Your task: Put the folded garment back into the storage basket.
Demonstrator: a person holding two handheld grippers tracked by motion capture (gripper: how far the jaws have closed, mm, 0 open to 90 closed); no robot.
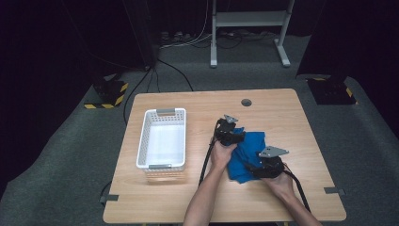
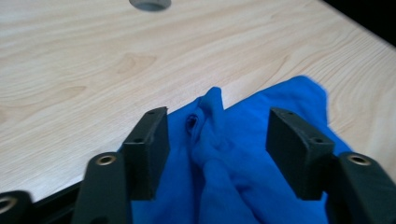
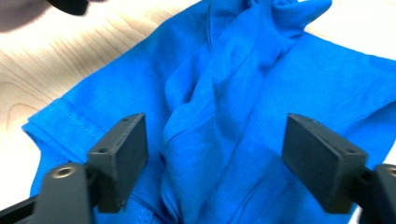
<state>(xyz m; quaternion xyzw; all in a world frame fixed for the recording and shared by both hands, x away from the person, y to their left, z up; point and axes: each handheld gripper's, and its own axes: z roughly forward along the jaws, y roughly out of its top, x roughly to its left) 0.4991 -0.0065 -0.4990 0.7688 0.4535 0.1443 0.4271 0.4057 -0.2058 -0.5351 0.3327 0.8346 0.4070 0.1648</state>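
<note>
High view: crumpled blue fabric garment lies on the light wooden table, right of centre, well apart from the white slatted plastic basket on the left. Left claw sits over the garment's far-left edge, right claw over its near edge. Judged step: regrasp after a release, probably to fold or bundle before it goes to the basket.

Left gripper view: left claw spread, pads clear of the cloth, a raised ridge of fabric between them with a small fold hole. Table cable hole far off. Best to drop straight onto that ridge and pinch a single thick pleat, not the flat layer.

Right gripper view: right claw spread wide, nothing pinched, a twisted fold running up the middle; stitched hem at left. Should close on the central fold near the hem, low enough to catch all layers. Risk: grabbing one layer only, so the cloth unrolls on lift.
</note>
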